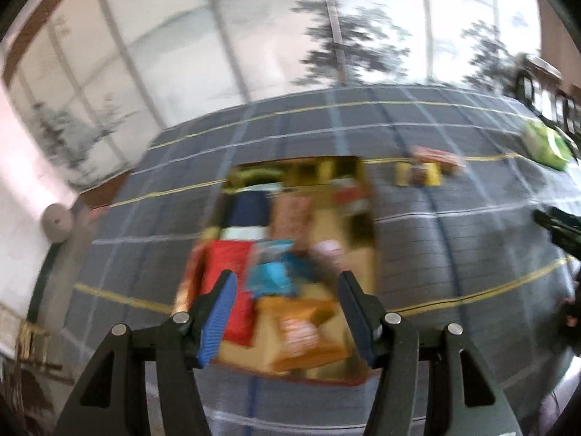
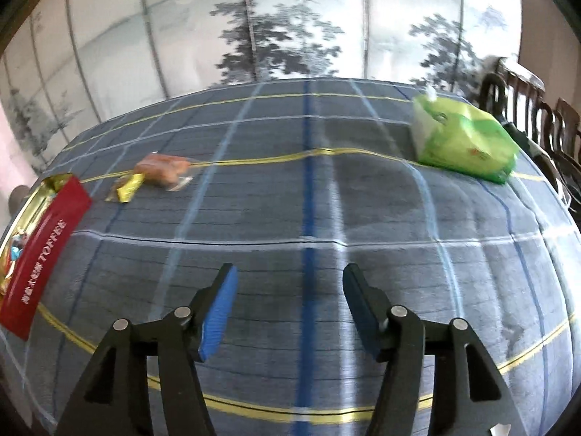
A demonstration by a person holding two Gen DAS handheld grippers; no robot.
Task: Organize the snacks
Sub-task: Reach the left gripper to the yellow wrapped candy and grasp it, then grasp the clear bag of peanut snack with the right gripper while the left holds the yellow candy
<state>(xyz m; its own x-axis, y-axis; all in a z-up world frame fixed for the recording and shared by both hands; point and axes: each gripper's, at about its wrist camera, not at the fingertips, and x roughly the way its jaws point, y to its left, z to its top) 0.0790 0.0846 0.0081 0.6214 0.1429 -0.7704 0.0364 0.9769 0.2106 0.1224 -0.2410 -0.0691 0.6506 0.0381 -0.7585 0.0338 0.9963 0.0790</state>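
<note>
A gold tin box (image 1: 365,258) with a red outer wall (image 2: 40,250) lies open on the plaid cloth and holds several blurred snack packets, red, blue and orange among them. My left gripper (image 1: 287,279) hangs open over the box's near half, with nothing pressed between its blue pads. A yellow packet (image 2: 129,187) and a clear-wrapped orange bun (image 2: 163,170) lie loose on the cloth just right of the box; both also show in the left wrist view, the yellow packet (image 1: 417,174) and the bun (image 1: 435,156). My right gripper (image 2: 290,272) stands open and empty above bare cloth, well right of them.
A green tissue pack (image 2: 464,145) sits at the table's far right. Dark wooden chairs (image 2: 526,109) stand beyond that edge. A painted folding screen (image 2: 290,18) backs the table. The blue-grey plaid cloth (image 2: 363,200) covers the whole top.
</note>
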